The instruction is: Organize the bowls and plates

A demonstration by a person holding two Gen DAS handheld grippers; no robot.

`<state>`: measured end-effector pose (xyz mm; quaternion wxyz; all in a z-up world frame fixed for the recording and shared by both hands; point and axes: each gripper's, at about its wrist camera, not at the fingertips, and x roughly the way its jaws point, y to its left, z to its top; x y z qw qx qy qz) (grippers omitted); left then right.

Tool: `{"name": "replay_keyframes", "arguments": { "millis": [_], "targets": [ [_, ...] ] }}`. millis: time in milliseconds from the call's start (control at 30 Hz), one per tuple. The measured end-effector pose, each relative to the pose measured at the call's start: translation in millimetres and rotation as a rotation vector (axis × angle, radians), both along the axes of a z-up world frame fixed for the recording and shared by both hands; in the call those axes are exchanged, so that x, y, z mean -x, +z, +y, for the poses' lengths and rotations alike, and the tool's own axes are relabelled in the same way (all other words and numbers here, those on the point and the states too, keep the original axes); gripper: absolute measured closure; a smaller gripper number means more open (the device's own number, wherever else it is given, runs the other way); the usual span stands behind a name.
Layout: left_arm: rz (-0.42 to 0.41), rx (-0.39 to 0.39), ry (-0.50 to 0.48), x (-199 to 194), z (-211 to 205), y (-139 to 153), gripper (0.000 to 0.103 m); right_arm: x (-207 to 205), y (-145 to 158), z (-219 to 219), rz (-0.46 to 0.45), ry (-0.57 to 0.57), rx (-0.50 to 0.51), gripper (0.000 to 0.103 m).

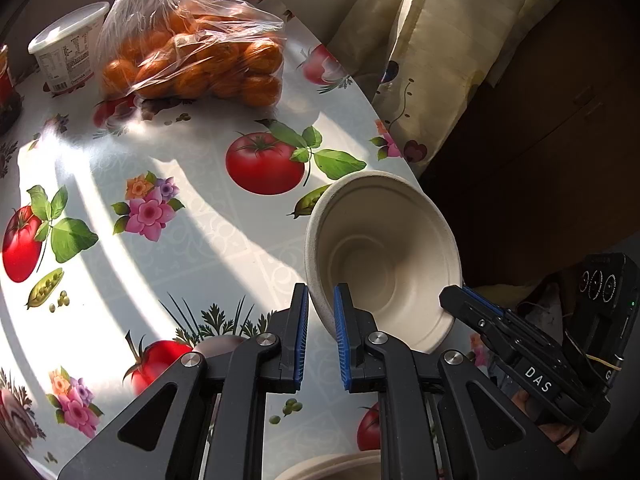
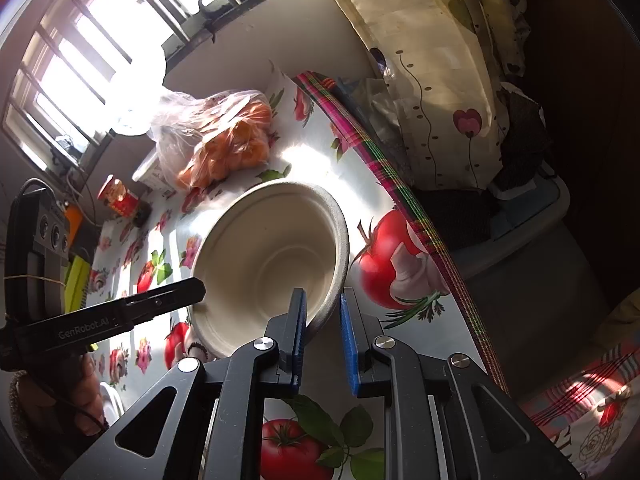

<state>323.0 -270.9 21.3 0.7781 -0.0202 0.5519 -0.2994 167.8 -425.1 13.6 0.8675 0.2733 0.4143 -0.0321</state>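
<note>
A cream paper bowl [image 1: 384, 252] is held tilted above the table's right edge, with its opening facing the cameras. My left gripper [image 1: 321, 320] straddles its left rim, jaws narrow, one blue pad inside and one outside. My right gripper [image 2: 323, 320] straddles the opposite rim of the same bowl [image 2: 268, 256] the same way. Each gripper shows in the other's view: the right one [image 1: 472, 304] at the bowl's right rim, the left one [image 2: 188, 290] at its left rim. The rim of another cream dish [image 1: 332, 466] peeks out at the bottom of the left wrist view.
The table wears a white oilcloth [image 1: 180, 240] printed with tomatoes and flowers. A plastic bag of oranges [image 1: 192, 56], a white tub [image 1: 66, 48] and a red jar [image 2: 120, 196] stand at the far side. Curtains [image 1: 432, 40] hang past the right edge. A window [image 2: 80, 40] lies beyond.
</note>
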Motion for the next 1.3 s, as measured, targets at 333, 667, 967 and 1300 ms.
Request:
{"name": "replay_keyframes", "arguments": {
  "millis": [333,667,967,1300],
  "targets": [
    [-0.031,-0.03,-0.001,7.1,-2.4,2.7,0.089,1.1,2.1,-0.4,-0.006,0.002,-0.005,0.088],
    [-0.073,-0.041,-0.001,19.3,1.0,9.8,0.089,11.0,7.5,4.0,-0.021,-0.001,-0.008,0.088],
    [-0.1,-0.018,-0.011,37.3,7.8,25.2,0.089,27.1,20.1,11.3,-0.044,-0.009,-0.003,0.088],
    [-0.131,0.016,0.003,61.4,30.6,43.4,0.089,50.2,38.8,32.4,-0.086,0.002,0.008,0.088]
  ]
}}
